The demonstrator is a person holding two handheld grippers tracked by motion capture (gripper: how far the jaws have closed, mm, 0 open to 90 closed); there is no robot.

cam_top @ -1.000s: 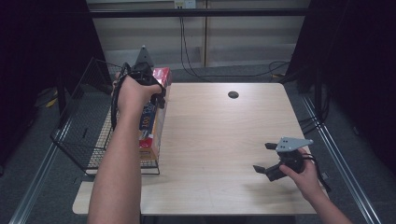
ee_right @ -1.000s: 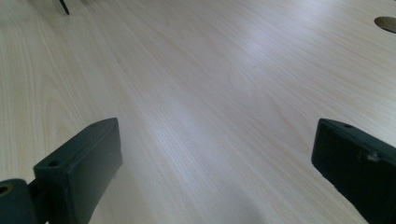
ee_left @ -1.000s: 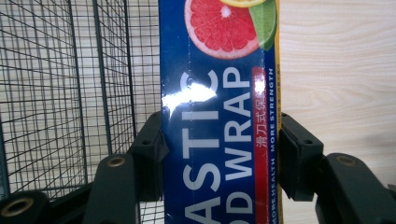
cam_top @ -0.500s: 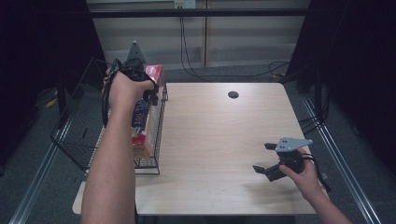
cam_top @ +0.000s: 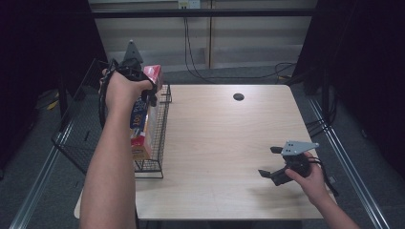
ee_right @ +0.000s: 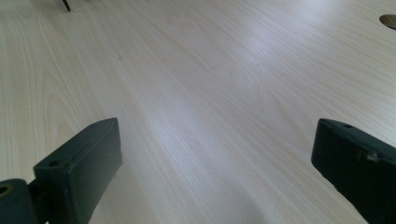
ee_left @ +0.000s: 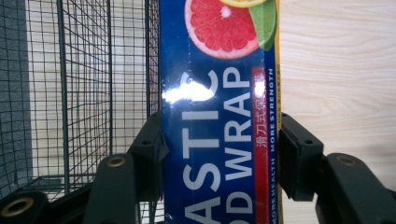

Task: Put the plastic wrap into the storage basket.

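My left gripper [cam_top: 138, 98] is shut on a long blue plastic wrap box [cam_top: 142, 125] with a red end and a grapefruit picture. I hold the box above the black wire basket [cam_top: 86, 138] at the table's left edge, just inside its right wall. In the left gripper view both jaws press the sides of the box [ee_left: 218, 121], with the basket [ee_left: 88, 93] mesh to its left. My right gripper [cam_top: 270, 162] rests low over the table's front right, jaws open and nothing between them. In the right gripper view, bare wood shows between the wide-apart jaws of my right gripper [ee_right: 212, 163].
The light wooden table [cam_top: 219, 143] has a round cable hole [cam_top: 238, 97] near its far edge. Cables hang down behind the table. A metal rail [cam_top: 344, 157] runs along the floor on the right.
My left hand has carried the box leftward, from over the basket's right wall to over the basket. The right gripper has stayed still.
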